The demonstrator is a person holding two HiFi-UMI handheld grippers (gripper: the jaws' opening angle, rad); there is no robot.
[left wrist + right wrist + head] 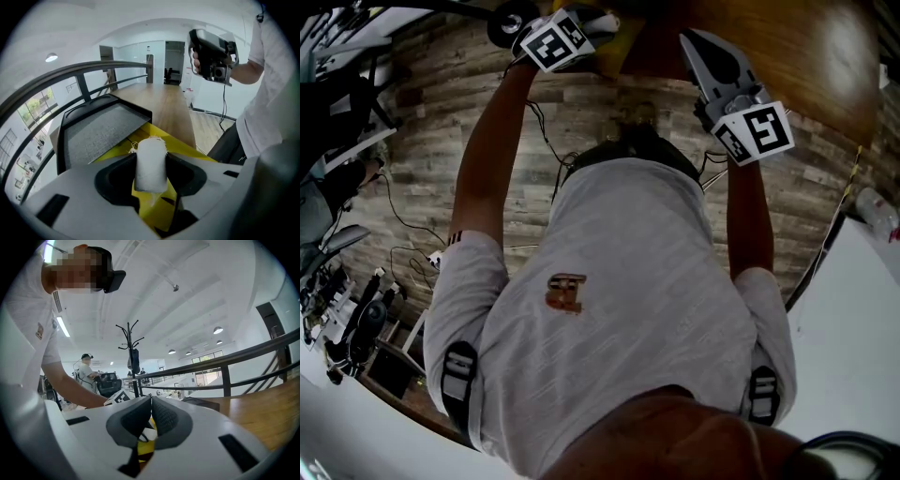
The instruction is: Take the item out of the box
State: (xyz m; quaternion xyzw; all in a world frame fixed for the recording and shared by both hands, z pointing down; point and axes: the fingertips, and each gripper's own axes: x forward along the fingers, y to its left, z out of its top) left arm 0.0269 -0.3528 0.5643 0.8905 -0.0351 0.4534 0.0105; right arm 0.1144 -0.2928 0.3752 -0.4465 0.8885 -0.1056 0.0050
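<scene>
Head view: person's back (628, 309) fills most of the frame. Yellow box (609, 47) is cut off at the top edge, only a sliver showing by the left gripper's marker cube (555, 39). Box inside is hidden in every view, w/ gripper bodies in the way; can't tell what else it holds.

Left gripper (151, 157): jaws partway apart, pads clamped on both sides of a white roll (151, 173) w/ frayed threads at its far end. Roll is over the box; whether it's clear of the box, can't tell. Lid (101, 133), black w/ grey padded lining, stands open at left. Box is on a wood table (171, 105).

Right gripper (150, 401): jaws pressed together, nothing btwn them. It's held up in the air, well apart from the box. Yellow patch behind the pads, too small to make out.
</scene>
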